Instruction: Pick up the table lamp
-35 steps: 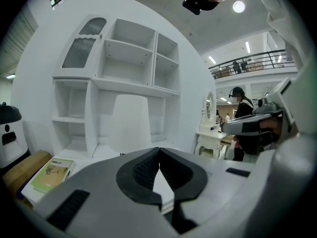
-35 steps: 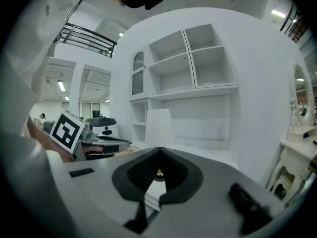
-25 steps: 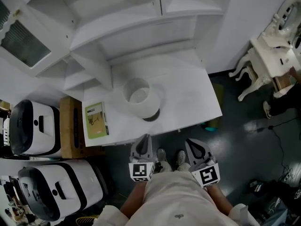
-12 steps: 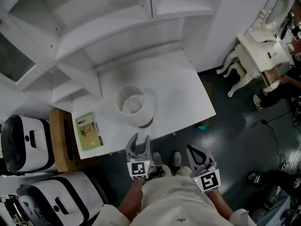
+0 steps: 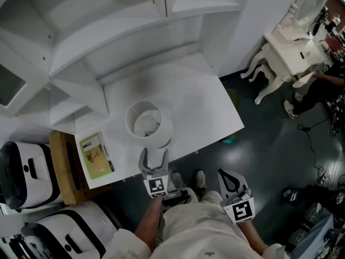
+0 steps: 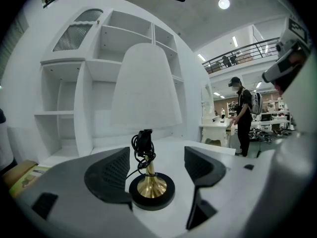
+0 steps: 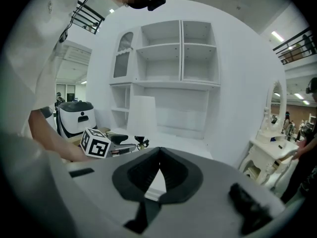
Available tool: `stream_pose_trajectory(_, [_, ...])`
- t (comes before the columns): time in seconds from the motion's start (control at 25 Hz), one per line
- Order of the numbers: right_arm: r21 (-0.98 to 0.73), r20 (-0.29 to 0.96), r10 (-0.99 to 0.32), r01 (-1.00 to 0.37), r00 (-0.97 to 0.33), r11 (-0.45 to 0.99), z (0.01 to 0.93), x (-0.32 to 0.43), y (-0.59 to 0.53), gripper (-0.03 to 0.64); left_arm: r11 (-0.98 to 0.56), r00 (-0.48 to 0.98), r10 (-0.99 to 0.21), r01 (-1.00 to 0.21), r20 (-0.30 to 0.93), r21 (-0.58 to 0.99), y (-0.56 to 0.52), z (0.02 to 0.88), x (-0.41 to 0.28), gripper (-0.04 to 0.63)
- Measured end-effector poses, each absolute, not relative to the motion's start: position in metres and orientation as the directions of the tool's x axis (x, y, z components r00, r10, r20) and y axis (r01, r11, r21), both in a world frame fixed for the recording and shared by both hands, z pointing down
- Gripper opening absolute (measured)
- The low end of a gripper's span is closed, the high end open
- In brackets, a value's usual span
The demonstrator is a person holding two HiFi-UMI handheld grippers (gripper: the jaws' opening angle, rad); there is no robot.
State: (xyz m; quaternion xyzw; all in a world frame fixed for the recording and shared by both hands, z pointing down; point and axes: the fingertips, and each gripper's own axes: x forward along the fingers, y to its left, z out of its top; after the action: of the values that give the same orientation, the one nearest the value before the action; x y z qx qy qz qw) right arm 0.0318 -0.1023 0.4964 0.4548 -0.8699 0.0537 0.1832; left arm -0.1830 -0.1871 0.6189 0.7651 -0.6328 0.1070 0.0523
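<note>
On the white desk (image 5: pixel 207 104), near its front edge, stands the table lamp (image 5: pixel 148 124): white shade, brass stem with black cord wound round it, black round foot. Left gripper (image 5: pixel 154 156) has come forward from over the person's lap to the desk edge since a second ago. Its jaws, closed then, are opening now and bracket the lamp's stem and foot, pads clear on both sides, nothing gripped. So the approach looks done; closing on the stem remains, and the lamp is not yet lifted. Right gripper (image 5: pixel 230 178) hangs back off the desk, jaws tip to tip, empty. Writing: green booklet (image 5: pixel 95 155) left of the lamp carries print, too small to read. Marker cubes show only black-and-white square patterns. No brand visible on the lamp.
</note>
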Motion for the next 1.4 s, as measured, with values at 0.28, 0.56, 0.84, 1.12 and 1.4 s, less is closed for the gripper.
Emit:
stream_pose_trajectory(0.28, [0.079, 0.399, -0.781, -0.83, -0.481, 0.552, 0.504, 0.034, -0.1, 0.012, -0.196, 0.17, -0.949, -0.978, 0.267, -0.076, -0.216, 0.644, -0.195, 0.365])
stream_pose_trajectory(0.56, [0.069, 0.421, -0.796, -0.859, -0.436, 0.507, 0.511, 0.04, -0.099, 0.012, -0.19, 0.154, -0.947, -0.976, 0.28, -0.105, -0.24, 0.664, -0.201, 0.379])
stream_pose_trajectory(0.84, [0.08, 0.438, -0.807, -0.878, -0.395, 0.473, 0.513, 0.049, -0.095, 0.012, -0.19, 0.152, -0.953, -0.974, 0.264, -0.126, -0.267, 0.667, -0.2, 0.385])
stream_pose_trajectory(1.12, [0.084, 0.454, -0.82, -0.899, -0.35, 0.43, 0.516, 0.059, -0.091, 0.012, -0.188, 0.151, -0.957, -0.972, 0.247, -0.137, -0.287, 0.671, -0.197, 0.385])
stream_pose_trajectory(1.4, [0.087, 0.472, -0.822, -0.911, -0.319, 0.404, 0.517, 0.066, -0.084, 0.012, -0.206, 0.171, -0.953, -0.971, 0.25, -0.12, -0.292, 0.677, -0.191, 0.383])
